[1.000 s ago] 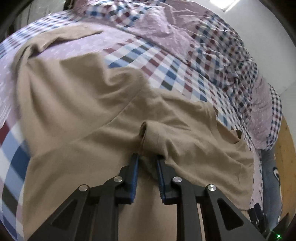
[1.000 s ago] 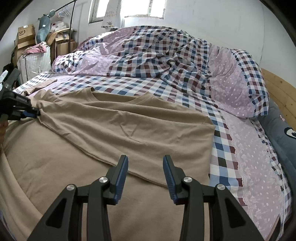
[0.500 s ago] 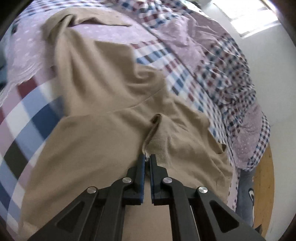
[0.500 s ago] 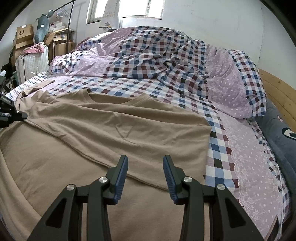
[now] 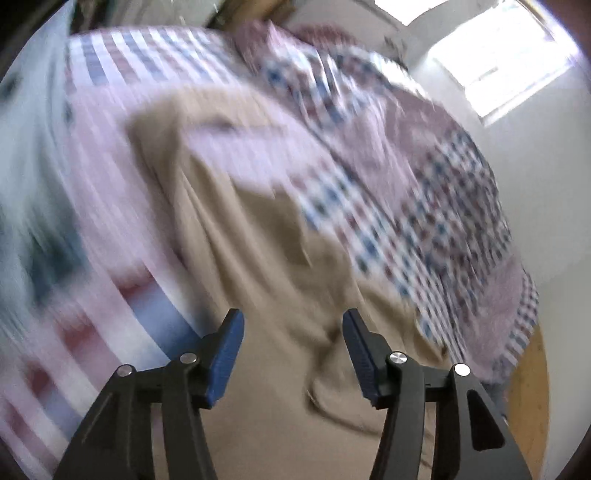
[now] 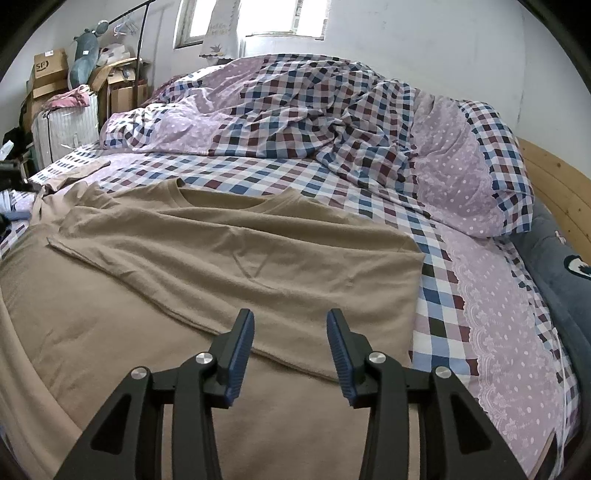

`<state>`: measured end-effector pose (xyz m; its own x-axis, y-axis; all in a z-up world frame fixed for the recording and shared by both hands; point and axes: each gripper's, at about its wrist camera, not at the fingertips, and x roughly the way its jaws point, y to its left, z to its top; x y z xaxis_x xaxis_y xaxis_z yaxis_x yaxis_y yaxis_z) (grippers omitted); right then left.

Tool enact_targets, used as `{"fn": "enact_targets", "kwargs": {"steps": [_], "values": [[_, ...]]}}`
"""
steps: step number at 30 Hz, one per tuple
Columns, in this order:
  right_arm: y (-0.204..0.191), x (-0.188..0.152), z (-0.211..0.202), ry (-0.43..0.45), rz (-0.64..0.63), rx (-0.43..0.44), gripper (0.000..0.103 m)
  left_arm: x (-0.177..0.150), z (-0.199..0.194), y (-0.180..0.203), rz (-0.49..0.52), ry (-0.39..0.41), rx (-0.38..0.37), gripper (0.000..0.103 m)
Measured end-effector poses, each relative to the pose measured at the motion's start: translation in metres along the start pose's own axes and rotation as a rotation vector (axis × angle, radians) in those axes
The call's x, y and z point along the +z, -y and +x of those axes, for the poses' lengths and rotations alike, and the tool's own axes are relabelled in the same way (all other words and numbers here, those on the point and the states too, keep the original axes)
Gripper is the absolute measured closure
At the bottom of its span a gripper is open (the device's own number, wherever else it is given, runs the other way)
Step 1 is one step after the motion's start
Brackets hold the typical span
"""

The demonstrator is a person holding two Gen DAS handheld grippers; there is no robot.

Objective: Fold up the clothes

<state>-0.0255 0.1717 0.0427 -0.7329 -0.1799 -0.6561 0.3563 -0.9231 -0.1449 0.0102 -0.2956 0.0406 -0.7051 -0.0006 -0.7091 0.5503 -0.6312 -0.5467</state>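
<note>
One bed [image 6: 280, 177] with a checked sheet, one rumpled checked-and-dotted duvet [image 6: 332, 110] heaped at its far side. One tan T-shirt [image 6: 221, 258] lies spread across the near part of the sheet, collar toward the duvet, one side folded over the body so a straight edge runs diagonally across it.

Right wrist view is sharp and shows the room: a window [image 6: 280, 18] in the white wall, cardboard boxes [image 6: 48, 74], a white suitcase [image 6: 64, 129] and a clothes rack [image 6: 136, 40] at the left, a wooden headboard [image 6: 565, 195] and a grey pillow [image 6: 554, 258] at the right. A sleeve [image 6: 74, 173] trails off toward the left edge of the sheet.

Left wrist view is heavily motion-blurred — only the tan cloth [image 5: 258, 295], checked bedding [image 5: 406, 221] and a bright window [image 5: 509, 70] can be made out; it shows a bunched fold of the shirt [image 5: 332, 369] just ahead of the fingers, which the other view does not.

Two grippers. Left gripper [image 5: 291, 347]: jaws spread wide, nothing between the blue pads, shirt below them. Right gripper [image 6: 290, 347]: jaws apart, a bit narrower, empty — it hangs over the shirt near the folded edge; contact cannot be told.
</note>
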Motion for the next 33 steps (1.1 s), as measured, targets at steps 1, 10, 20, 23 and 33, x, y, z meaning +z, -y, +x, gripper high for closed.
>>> {"fn": "enact_targets", "kwargs": {"steps": [1, 10, 20, 23, 33], "values": [[0.001, 0.001, -0.001, 0.004, 0.002, 0.000, 0.058, 0.013, -0.008, -0.005, 0.022, 0.046, 0.052, 0.043], [0.002, 0.007, 0.003, 0.013, 0.022, 0.006, 0.055, 0.100, 0.009, -0.018, 0.195, 0.078, 0.320, 0.042], [-0.002, 0.005, 0.019, -0.020, 0.014, 0.007, 0.055, 0.102, 0.117, 0.016, 0.657, -0.051, 0.618, 0.078], [-0.001, 0.004, 0.019, -0.019, 0.014, 0.005, 0.055, 0.111, 0.118, 0.016, 0.646, -0.046, 0.611, 0.099], [0.008, 0.010, 0.010, 0.001, 0.074, 0.047, 0.055, 0.098, 0.025, 0.108, 0.703, 0.107, 0.118, 0.100]]}}
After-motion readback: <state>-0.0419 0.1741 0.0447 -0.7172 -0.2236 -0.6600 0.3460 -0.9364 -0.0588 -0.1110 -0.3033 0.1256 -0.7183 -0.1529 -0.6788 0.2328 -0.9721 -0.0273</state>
